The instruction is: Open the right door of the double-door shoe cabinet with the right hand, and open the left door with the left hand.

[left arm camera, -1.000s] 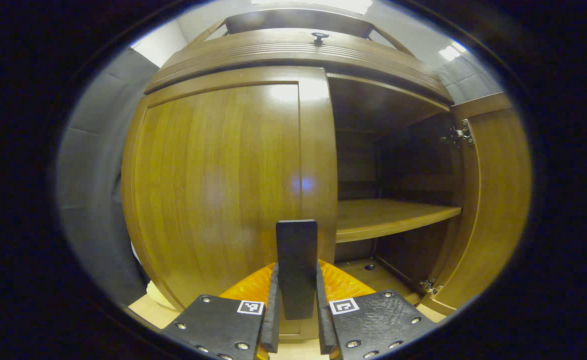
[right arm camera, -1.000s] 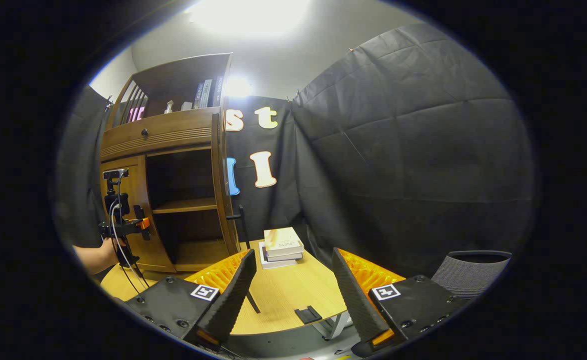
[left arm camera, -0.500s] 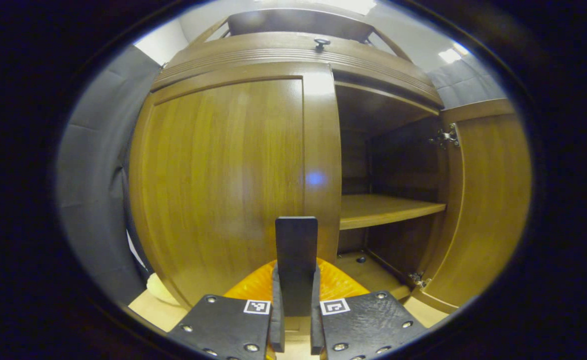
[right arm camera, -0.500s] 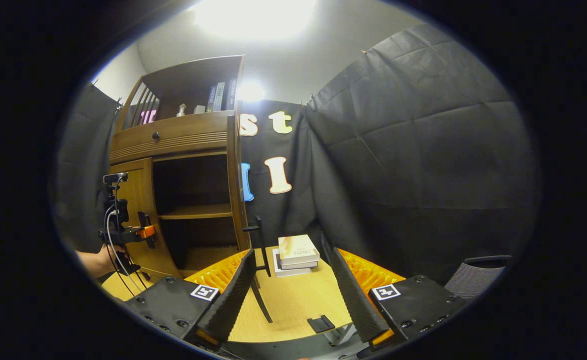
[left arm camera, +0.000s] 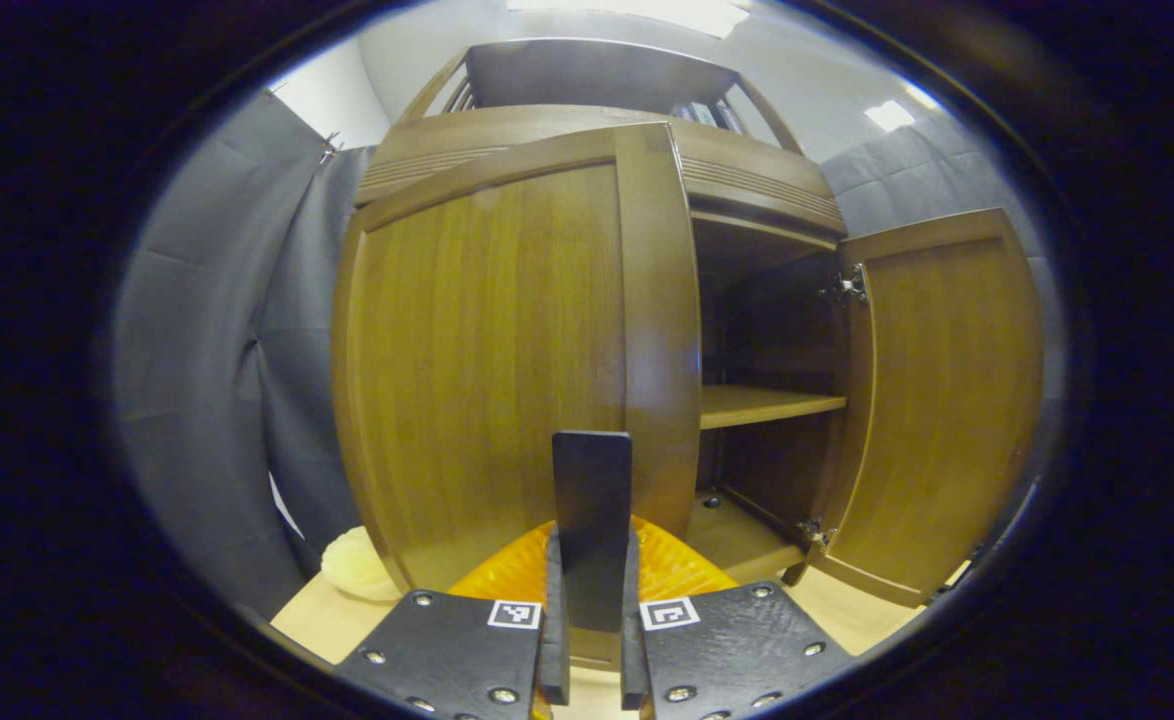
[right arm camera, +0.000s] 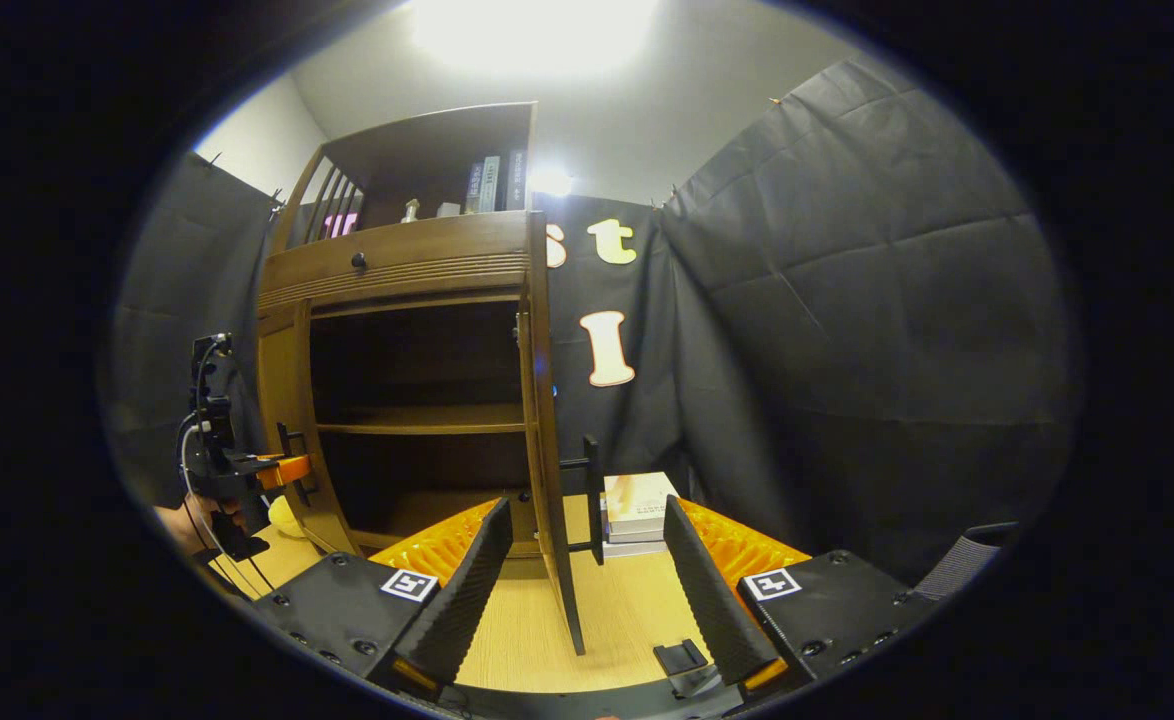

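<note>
Left tool [left arm camera: 590,640] clamps the left door's handle [left arm camera: 592,525]. Right tool [right arm camera: 587,590] stands wide, right door [right arm camera: 547,440] at 12 o'clock.

Cabinet layout, both doors swung out
Cabinet [right arm camera: 397,270] stood on worktop [right arm camera: 527,640]; shelf [right arm camera: 417,420] inside; books [right arm camera: 637,510] on worktop behind right door [right arm camera: 547,450], w/ left door [left arm camera: 507,350] opposite.

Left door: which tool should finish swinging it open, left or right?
Left. The left tool is shut on the left door's handle, with the left door partly swung out. The right tool hangs open, off the open right door.
</note>
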The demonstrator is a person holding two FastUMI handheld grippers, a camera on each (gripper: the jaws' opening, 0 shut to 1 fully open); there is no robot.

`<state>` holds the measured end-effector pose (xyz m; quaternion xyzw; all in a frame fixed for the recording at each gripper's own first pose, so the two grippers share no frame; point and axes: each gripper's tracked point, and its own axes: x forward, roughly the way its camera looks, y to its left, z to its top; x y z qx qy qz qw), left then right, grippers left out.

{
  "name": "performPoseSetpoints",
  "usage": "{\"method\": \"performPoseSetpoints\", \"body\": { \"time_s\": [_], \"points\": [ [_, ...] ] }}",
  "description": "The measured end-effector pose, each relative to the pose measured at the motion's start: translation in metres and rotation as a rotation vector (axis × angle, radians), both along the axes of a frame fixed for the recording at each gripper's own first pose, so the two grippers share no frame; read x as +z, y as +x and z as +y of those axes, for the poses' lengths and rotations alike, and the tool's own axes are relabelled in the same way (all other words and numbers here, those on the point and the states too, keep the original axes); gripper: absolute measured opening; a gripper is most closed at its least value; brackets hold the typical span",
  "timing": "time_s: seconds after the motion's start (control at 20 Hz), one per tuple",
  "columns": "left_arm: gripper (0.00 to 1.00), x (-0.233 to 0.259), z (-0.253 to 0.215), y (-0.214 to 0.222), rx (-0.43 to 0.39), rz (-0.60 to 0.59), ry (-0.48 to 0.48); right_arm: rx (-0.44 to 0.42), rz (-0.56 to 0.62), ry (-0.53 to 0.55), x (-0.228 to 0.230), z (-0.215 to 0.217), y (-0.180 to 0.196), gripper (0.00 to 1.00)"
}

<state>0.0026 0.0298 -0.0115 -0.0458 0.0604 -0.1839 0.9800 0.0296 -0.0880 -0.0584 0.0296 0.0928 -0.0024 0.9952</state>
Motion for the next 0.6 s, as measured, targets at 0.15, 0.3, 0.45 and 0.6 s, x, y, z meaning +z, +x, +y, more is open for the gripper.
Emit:
{"method": "performPoseSetpoints", "body": {
  "time_s": [0.15, 0.3, 0.45, 0.6],
  "points": [
    [0.21, 0.010, 0.010, -0.010, 0.004, 0.002, 0.004, 0.026, -0.005, 0.014, -0.001, 0.012, 0.010, 0.93],
    [0.22, 0.003, 0.030, -0.026, 0.006, 0.005, 0.012, 0.057, -0.008, 0.027, -0.002, 0.026, 0.020, 0.93],
    [0.23, -0.001, 0.054, -0.040, 0.020, 0.008, 0.020, 0.094, -0.009, 0.033, -0.005, 0.042, 0.031, 0.93],
    [0.17, -0.003, 0.077, -0.051, 0.036, 0.013, 0.030, 0.139, -0.012, 0.047, -0.004, 0.067, 0.038, 0.95]
  ]
}}
